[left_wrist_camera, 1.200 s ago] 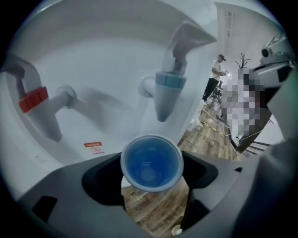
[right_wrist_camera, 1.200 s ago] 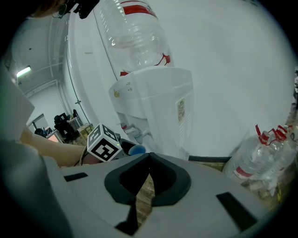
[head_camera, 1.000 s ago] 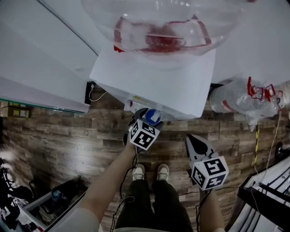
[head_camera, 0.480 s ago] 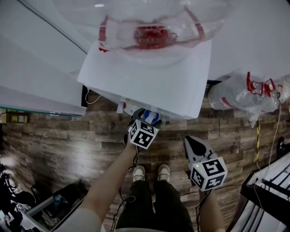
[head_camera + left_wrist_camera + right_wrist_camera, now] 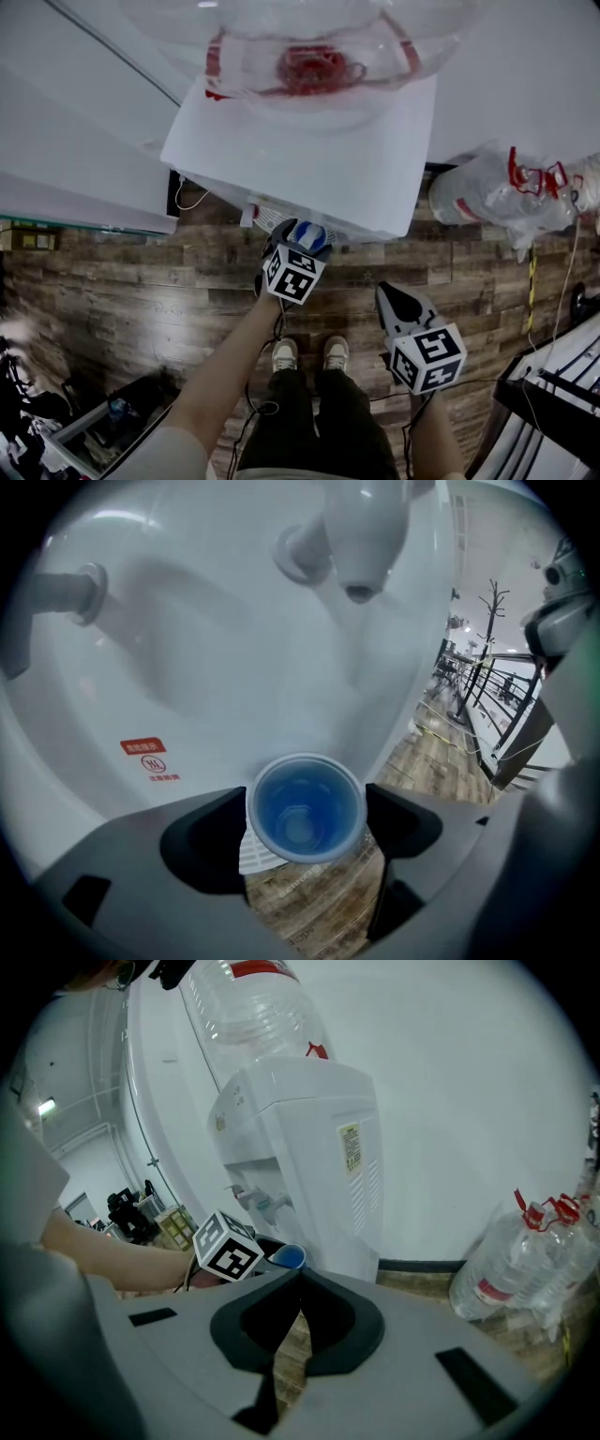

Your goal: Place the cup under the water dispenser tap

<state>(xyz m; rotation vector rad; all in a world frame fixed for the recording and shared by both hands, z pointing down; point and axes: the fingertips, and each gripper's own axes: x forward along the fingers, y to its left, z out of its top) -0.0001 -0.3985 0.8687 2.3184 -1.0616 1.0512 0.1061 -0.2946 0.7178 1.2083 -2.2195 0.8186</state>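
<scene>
Two pads point(image 5: 220, 841) of our left gripper point(image 5: 307, 816) are sitting one on each side of the blue cup point(image 5: 305, 808), and we are seeing no gap between them and its rim. The jaws are opening right now with the cup between them, so we are letting go. The cup is standing upright with its mouth up, and it is looking empty. It is sitting low in the white hollow of the water dispenser point(image 5: 309, 159), below the tap point(image 5: 361, 550). A bit of the white drip grille point(image 5: 251, 857) is peeking out by the cup's bottom. That spot is close to the front edge, and the wood floor point(image 5: 319, 902) is showing just past it.

We are thinking the job is nearly done, so the trick now is letting go gently. We are wanting the cup's bottom flat on the grille before the pads come off. We cannot tell from here if it is touching down. The tap's hole is looking a little to the right of the cup's mouth, so we are minding that line too. Opening both jaws evenly and then pulling straight back should stop the light cup from tipping or sliding off the edge.

Our right gripper point(image 5: 300, 1279) is waiting off to the side, with its jaws pressed together and nothing in them.
</scene>
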